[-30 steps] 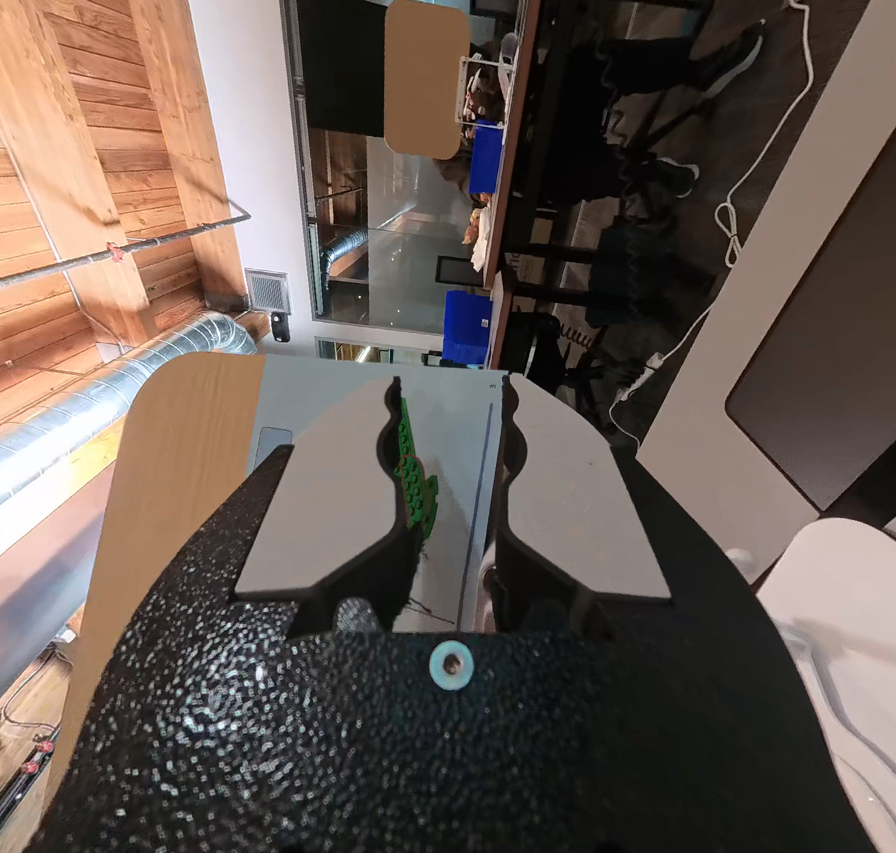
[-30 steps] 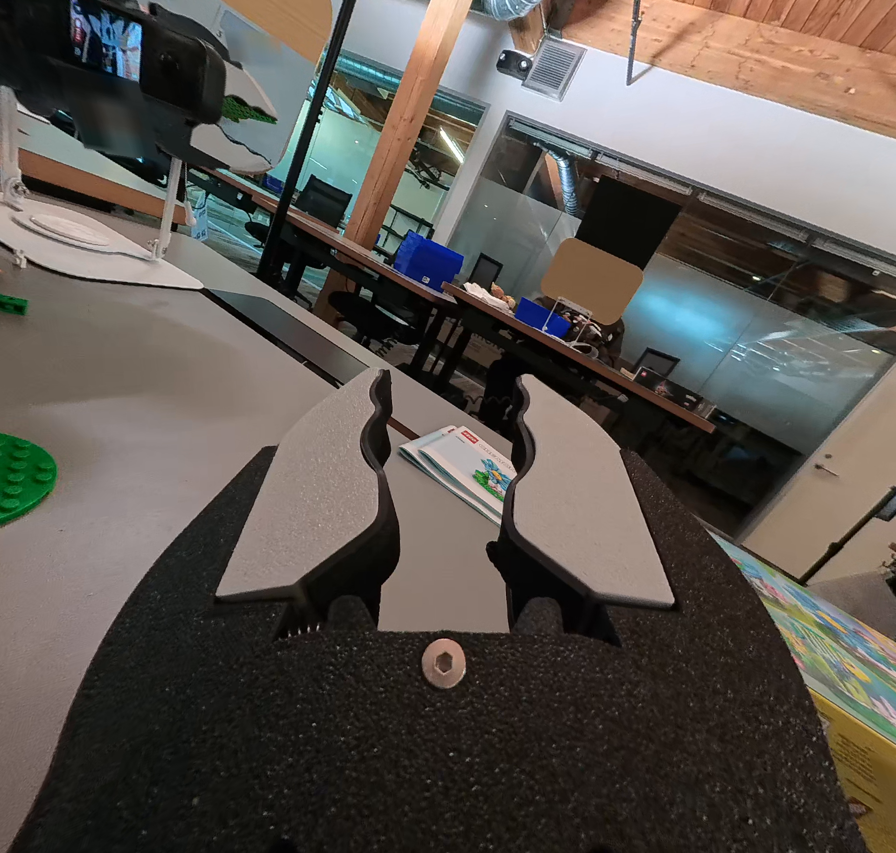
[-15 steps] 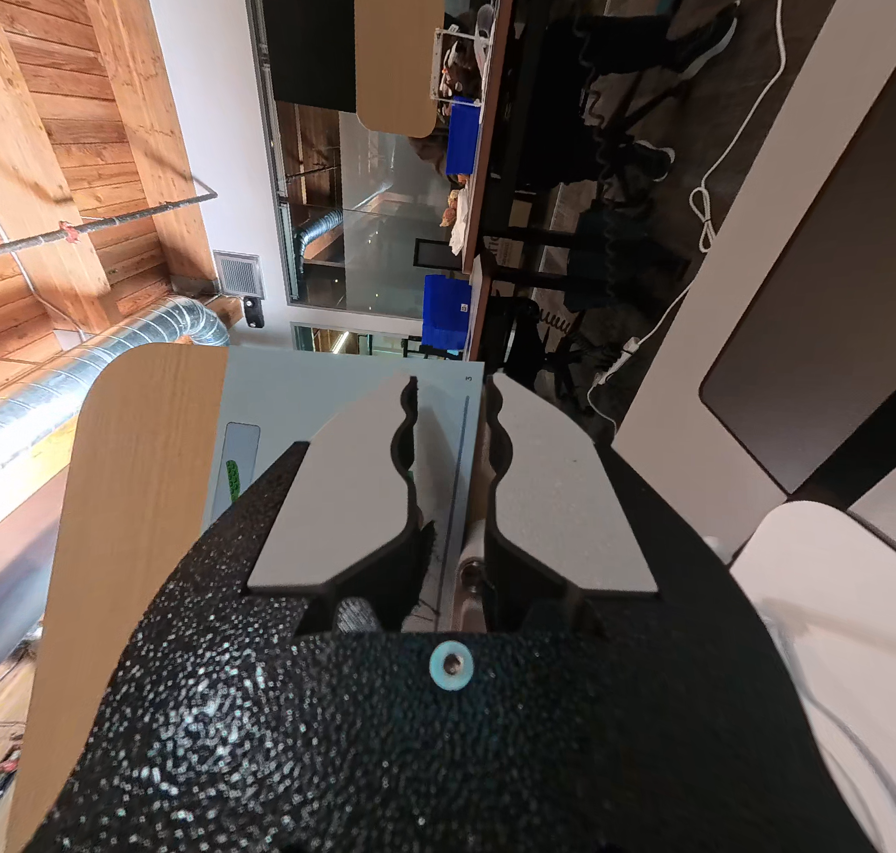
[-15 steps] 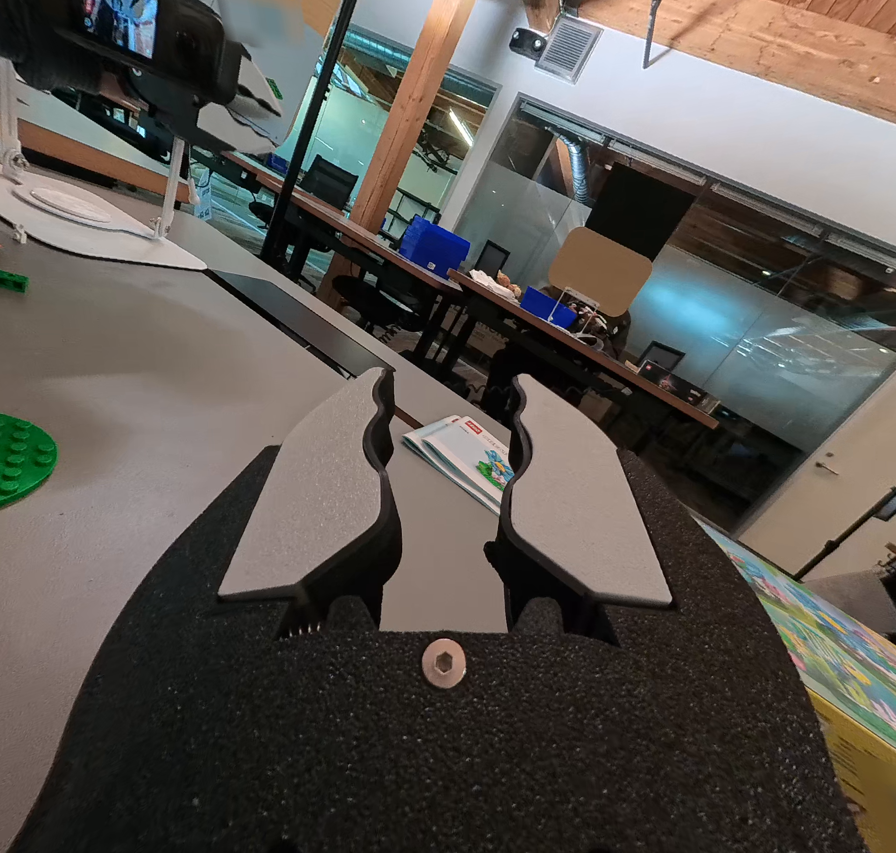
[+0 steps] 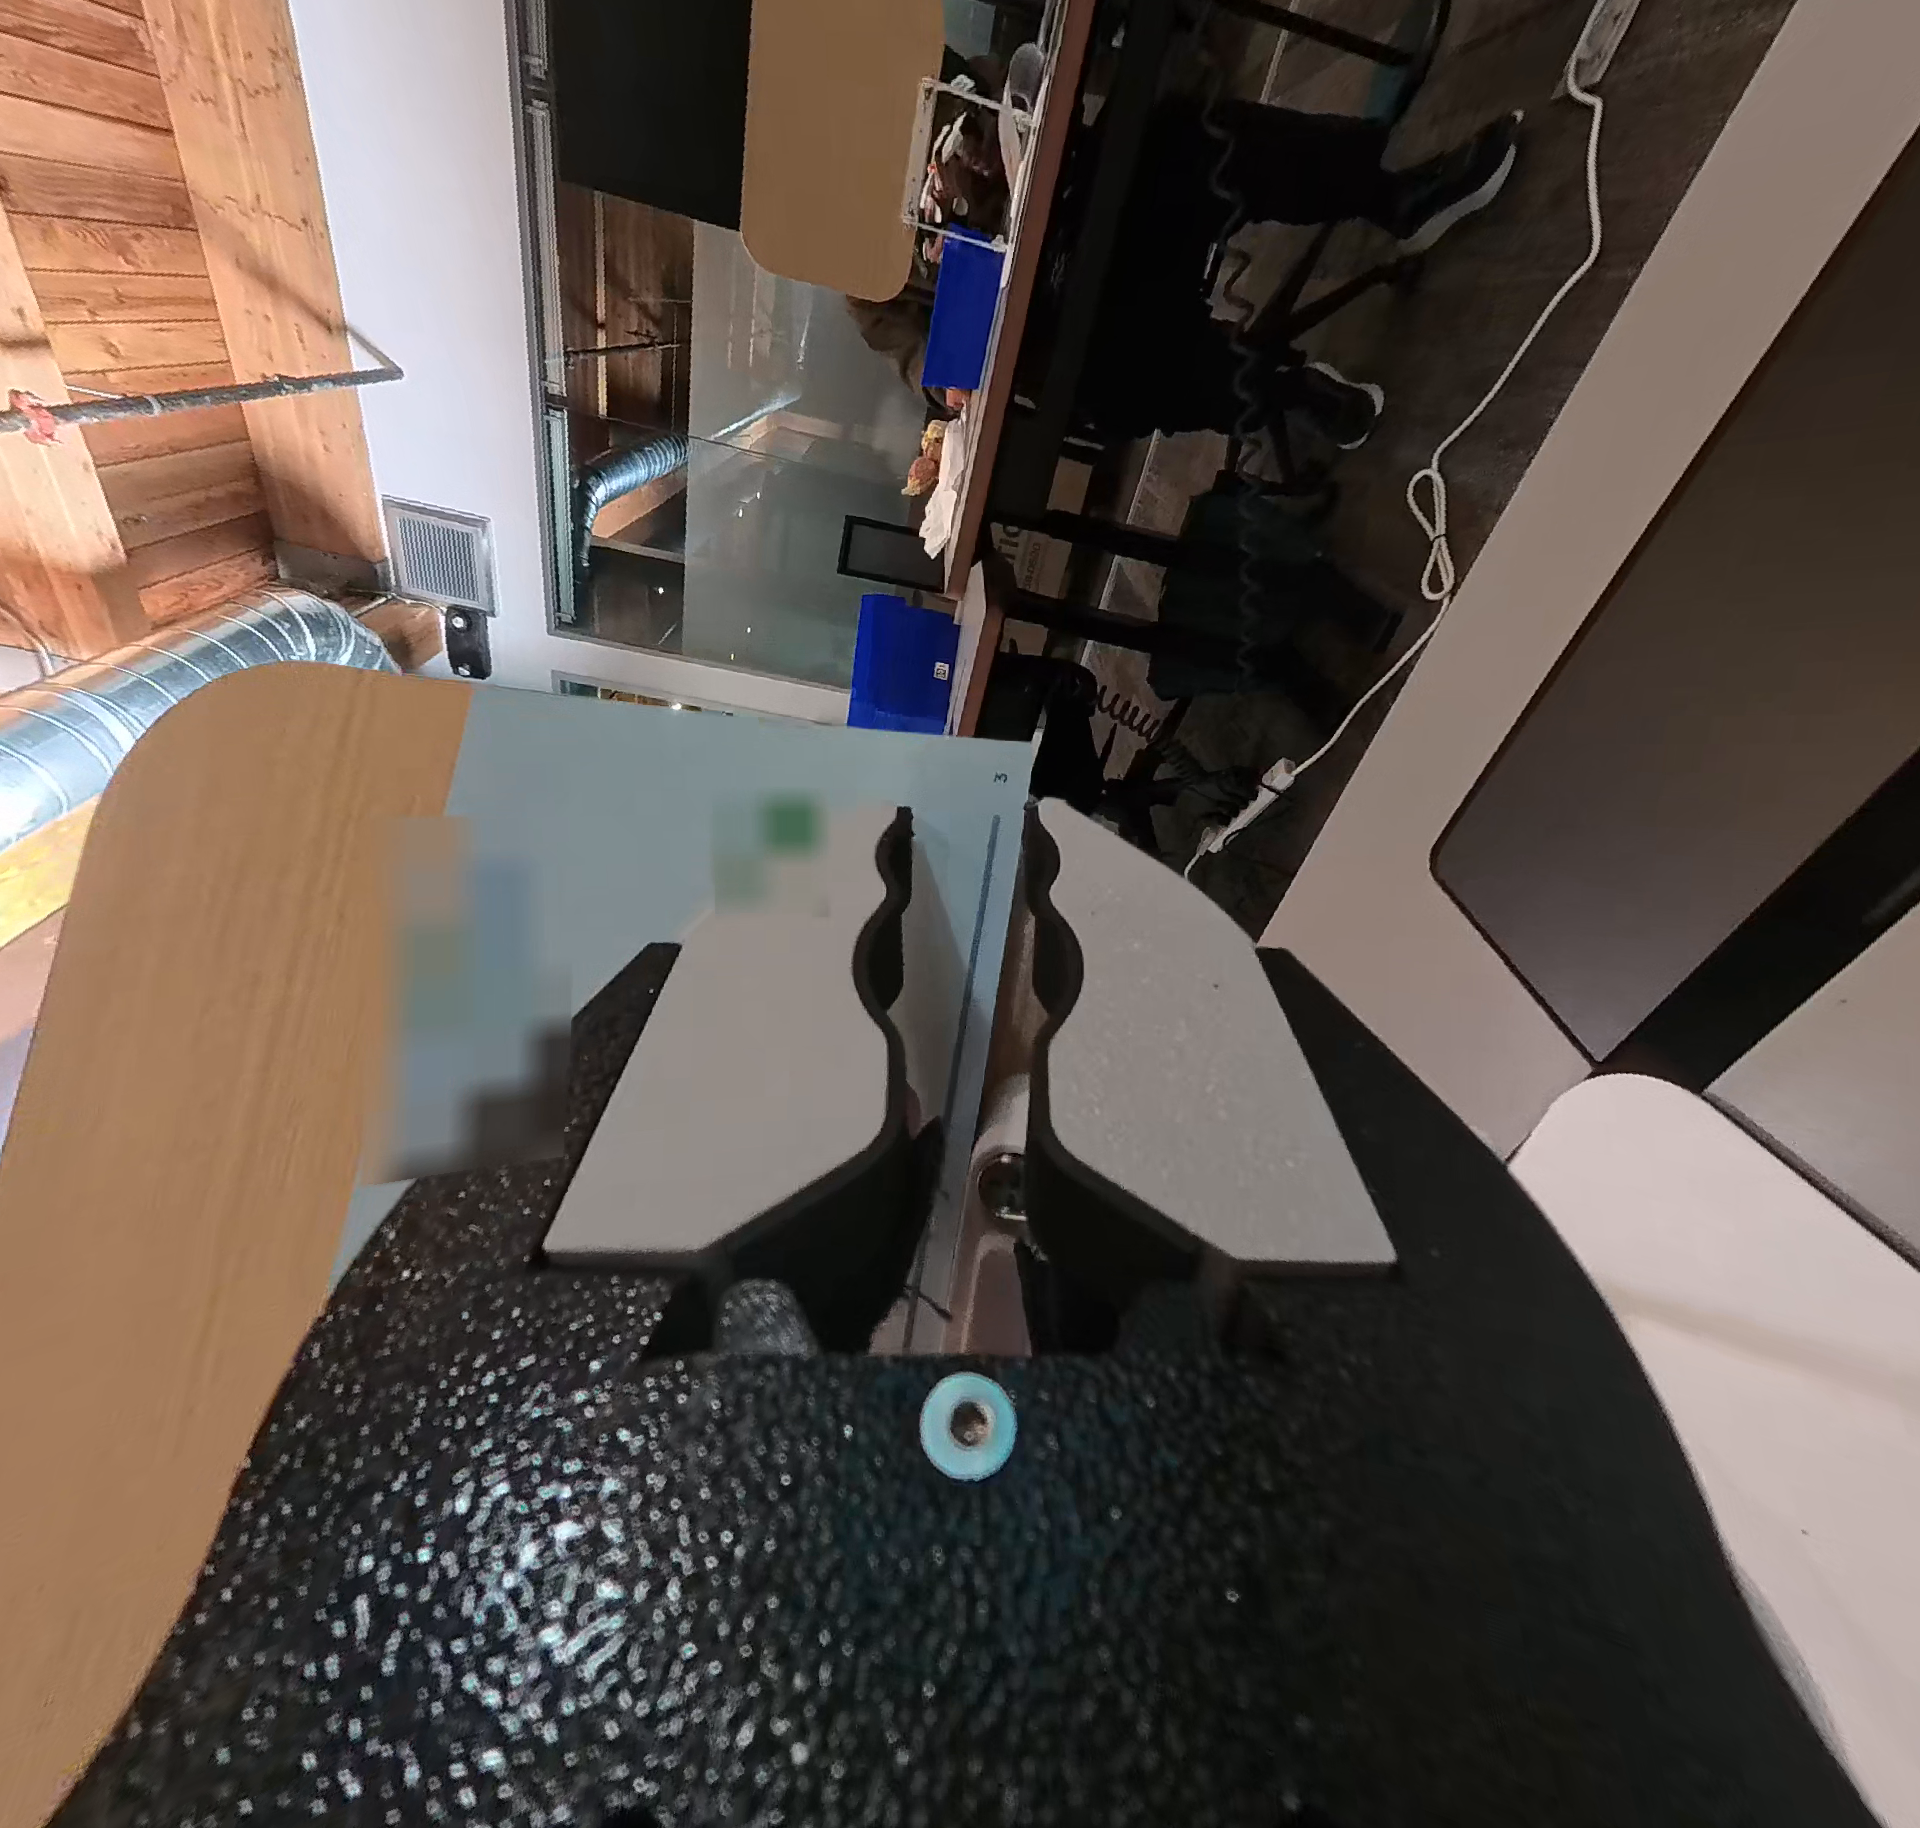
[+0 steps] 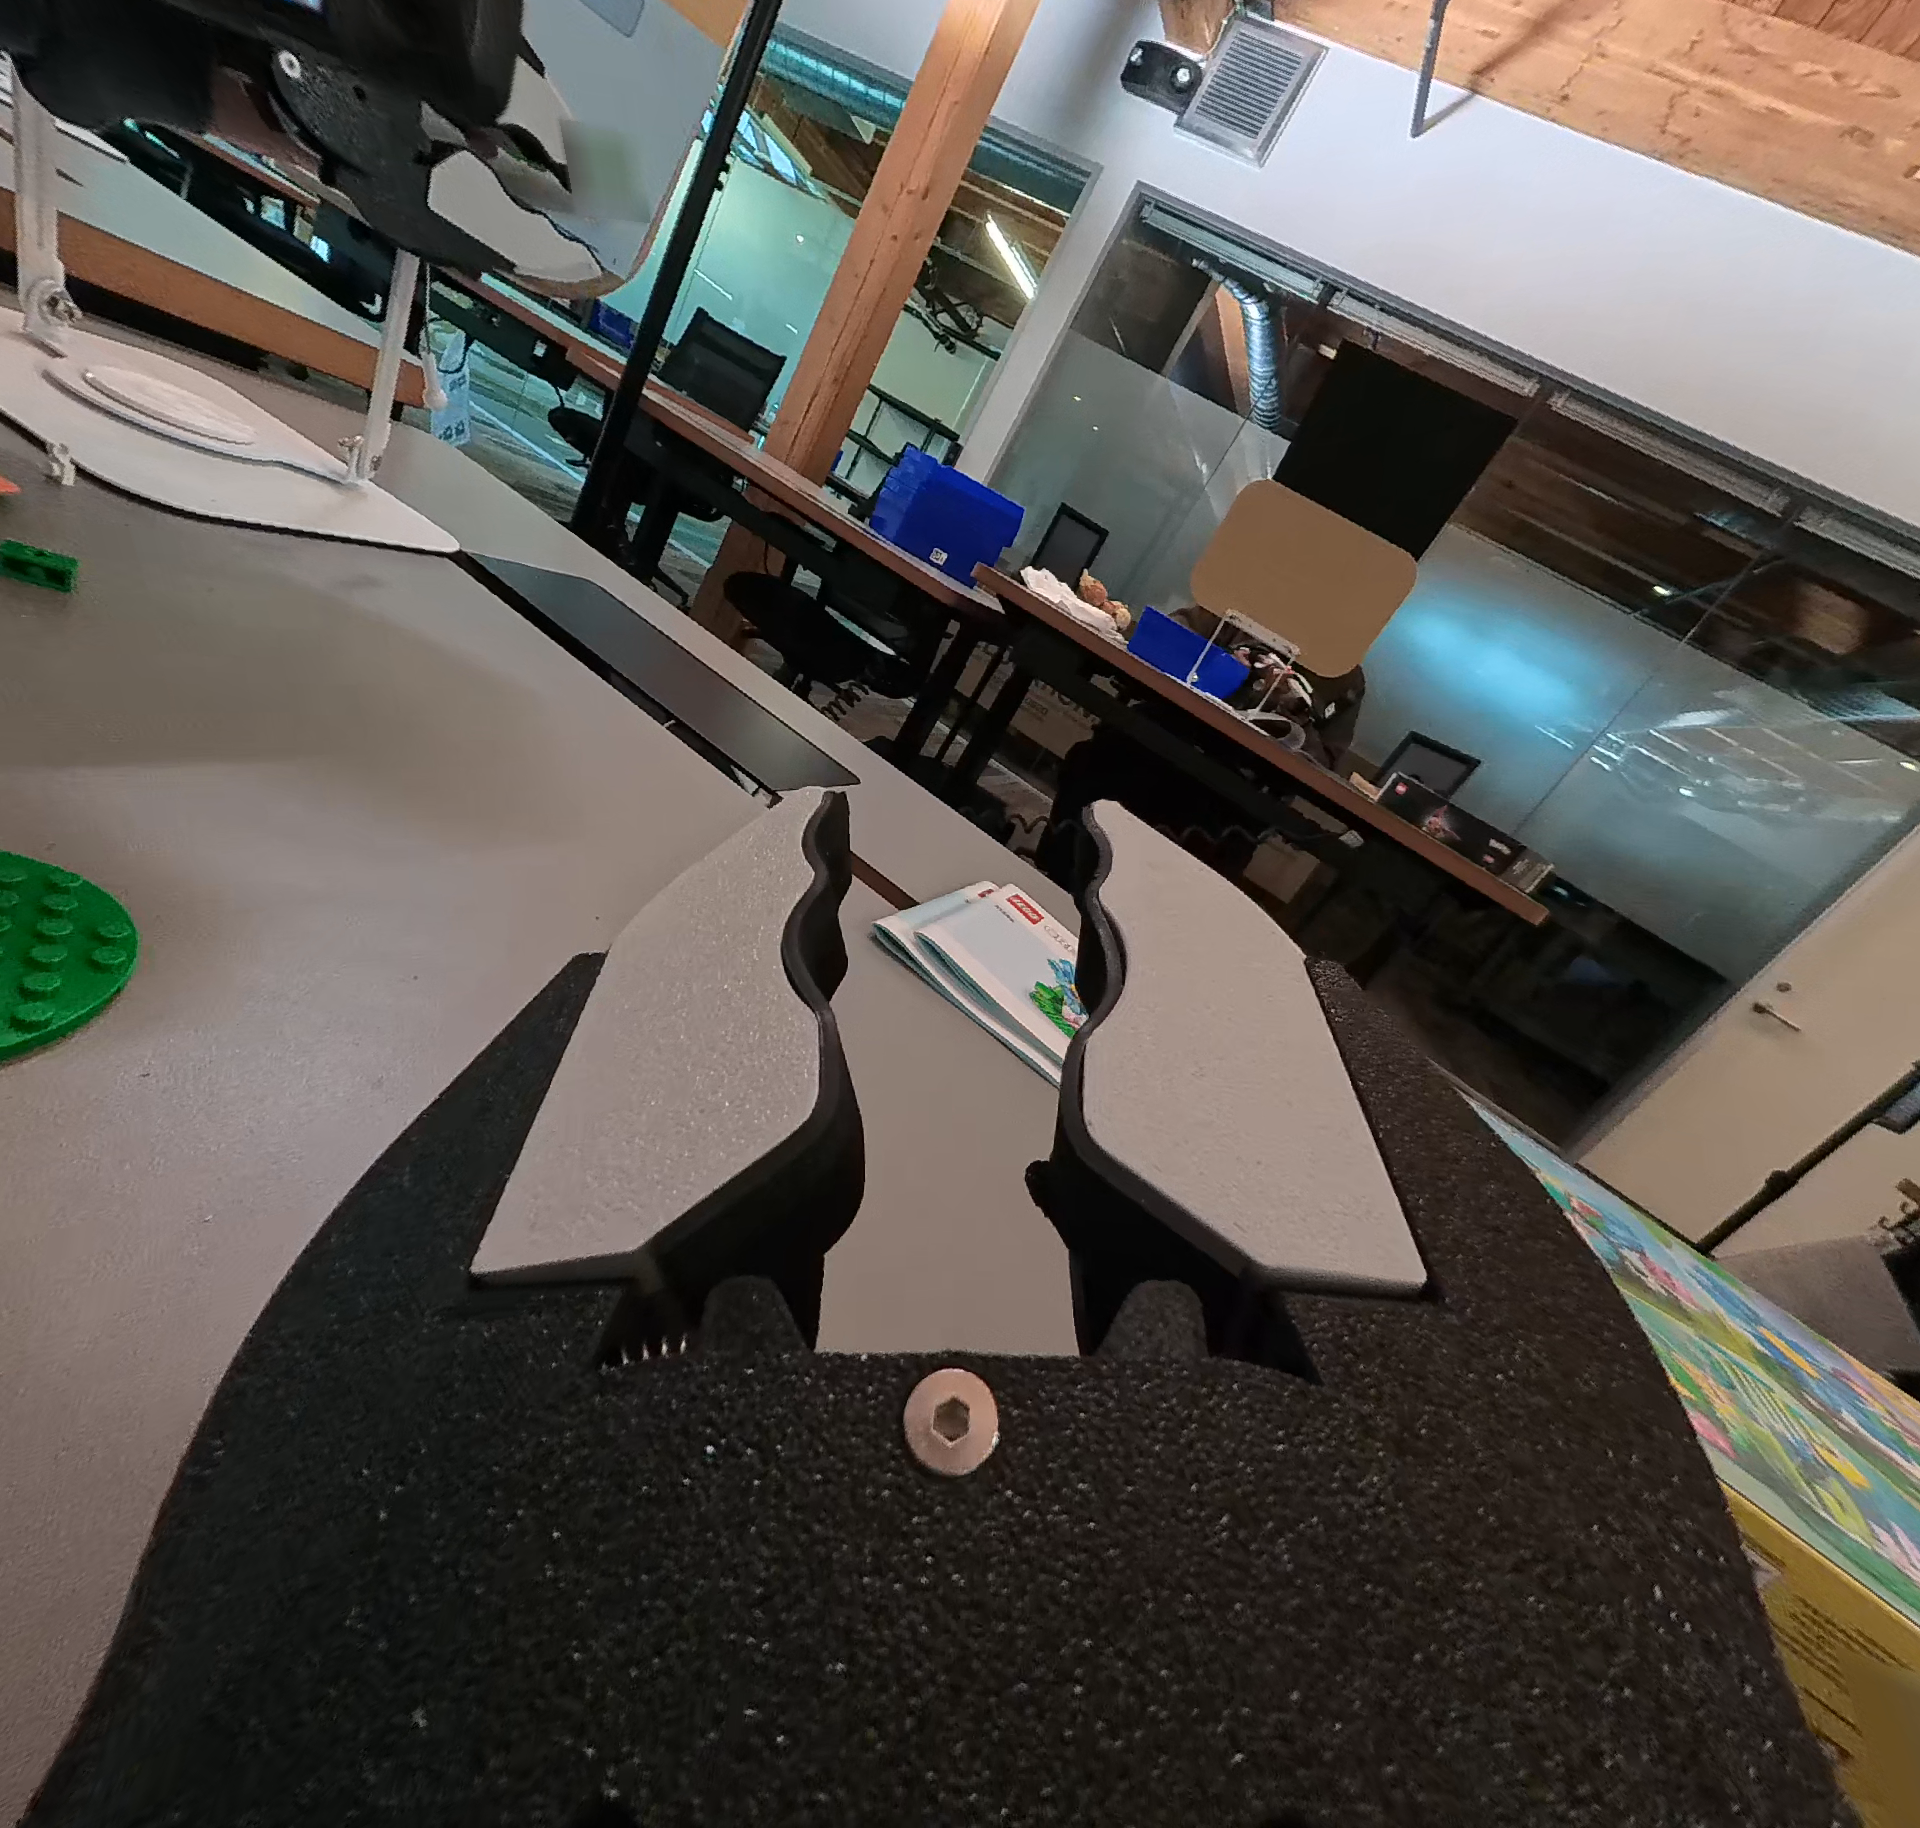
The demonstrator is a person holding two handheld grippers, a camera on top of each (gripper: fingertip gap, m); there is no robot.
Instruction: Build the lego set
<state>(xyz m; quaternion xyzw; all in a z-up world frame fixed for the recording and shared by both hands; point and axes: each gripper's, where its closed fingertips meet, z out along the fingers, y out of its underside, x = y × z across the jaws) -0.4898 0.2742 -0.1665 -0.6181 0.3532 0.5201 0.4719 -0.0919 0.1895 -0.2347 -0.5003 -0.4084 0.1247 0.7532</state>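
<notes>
- My left gripper [image 5: 966,822] is closed down to a narrow slot. The right-hand edge of a pale blue instruction page [image 5: 623,791] runs through that slot, but I cannot tell whether the pads actually pinch it.
- The page spreads from the slot toward 9 o'clock in the left wrist view. A small metal fitting [image 5: 1003,1170] sits low in the slot, near the finger roots.
- My right gripper [image 6: 961,812] is moderately open and holds nothing. It is low over the grey table [image 6: 312,739].
- At 12 o'clock, seen through the gap between the right fingers, a folded booklet [image 6: 987,957] lies flat on the table, just past the tips.
- At 9 o'clock from the right gripper, the round green studded plate [image 6: 52,957] lies on the table, well apart from the fingers.
- Farther off at about 10 o'clock sits a small green brick [image 6: 36,565], with a white stand base [image 6: 208,448] behind it.
- At 4 o'clock is the colourful set box [image 6: 1766,1415], at the table's near right.
- At 11 o'clock in the right wrist view the left gripper [image 6: 520,178] is raised well above the table.
</notes>
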